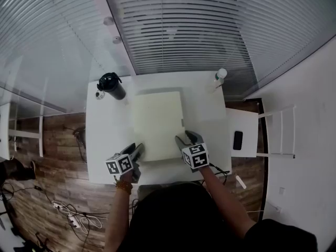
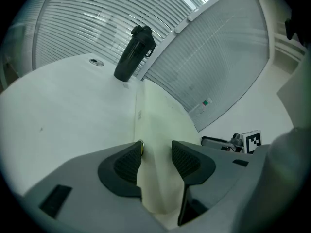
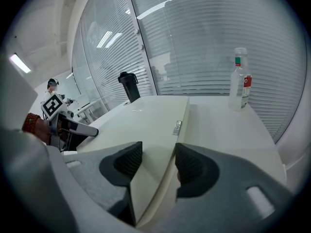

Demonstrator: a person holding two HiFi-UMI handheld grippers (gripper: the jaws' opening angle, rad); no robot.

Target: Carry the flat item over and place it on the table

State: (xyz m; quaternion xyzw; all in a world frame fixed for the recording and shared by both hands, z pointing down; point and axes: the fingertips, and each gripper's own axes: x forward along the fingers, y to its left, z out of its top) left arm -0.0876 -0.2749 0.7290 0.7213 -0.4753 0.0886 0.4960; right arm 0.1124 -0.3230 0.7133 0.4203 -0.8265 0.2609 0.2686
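Observation:
A flat cream panel [image 1: 157, 124] lies lengthwise over the middle of the white table [image 1: 105, 135]. My left gripper [image 1: 139, 150] is shut on the panel's near left edge, and in the left gripper view the panel [image 2: 156, 123] fills the gap between the jaws of the left gripper [image 2: 155, 157]. My right gripper [image 1: 186, 138] is shut on the near right edge. In the right gripper view the panel [image 3: 146, 120] runs away from the right gripper [image 3: 158, 161], with a small label on its side. Whether the near end touches the table I cannot tell.
A black flask [image 1: 112, 85] stands at the table's far left corner, with a small round object beside it. A clear bottle [image 1: 220, 76] stands at the far right corner. A white side table [image 1: 247, 121] with a dark phone [image 1: 238, 140] is to the right. Blinds and glass walls lie beyond, and cables [image 1: 73, 219] trail on the floor.

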